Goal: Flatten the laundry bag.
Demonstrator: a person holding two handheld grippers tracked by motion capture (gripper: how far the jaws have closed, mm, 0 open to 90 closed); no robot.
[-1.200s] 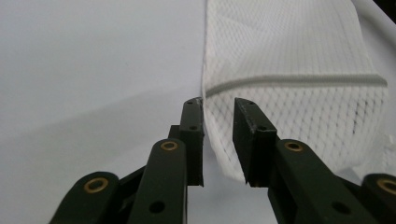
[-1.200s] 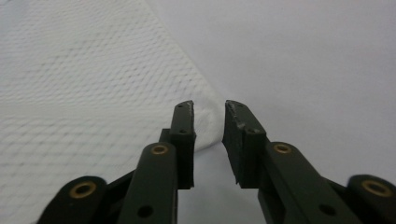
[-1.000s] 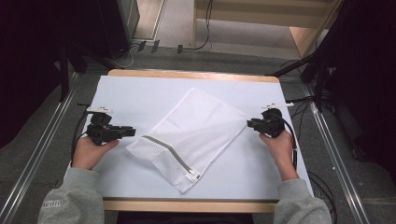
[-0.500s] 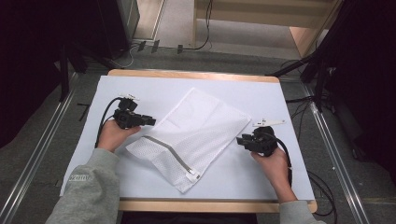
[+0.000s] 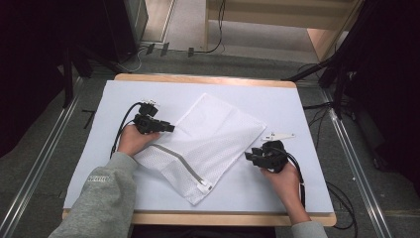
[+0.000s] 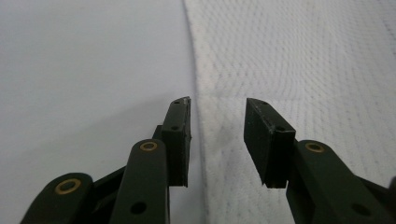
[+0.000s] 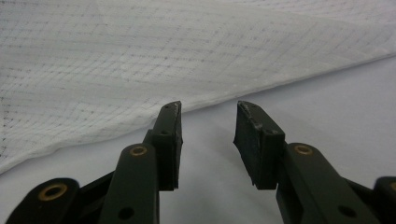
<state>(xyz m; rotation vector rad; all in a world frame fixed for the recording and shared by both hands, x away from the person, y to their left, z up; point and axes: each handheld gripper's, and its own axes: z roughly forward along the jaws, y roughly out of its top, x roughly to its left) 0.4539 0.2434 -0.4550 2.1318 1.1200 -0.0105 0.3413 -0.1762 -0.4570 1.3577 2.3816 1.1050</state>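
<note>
While the white mesh laundry bag lies flat and askew across the middle of the high view, its grey zipper running down toward the lower centre of the frame, both grippers close in on opposite edges of it. The bag rests on a pale sheet that covers the wooden table, so it can likely be pinched only at its thin borders.

At centre left, the left gripper meets the bag's upper left edge; in the left gripper view its jaws have just been opening and stand spread, the hem running up between them, one pad over bare sheet and the other over mesh, neither pressing. That straddle looks set for a grip on the edge.

At lower right of centre, the right gripper points at the bag's lower right edge. Its jaws have also just been opening and stand apart with nothing between them; the edge lies just beyond the tips, so a short advance seems needed first.
</note>
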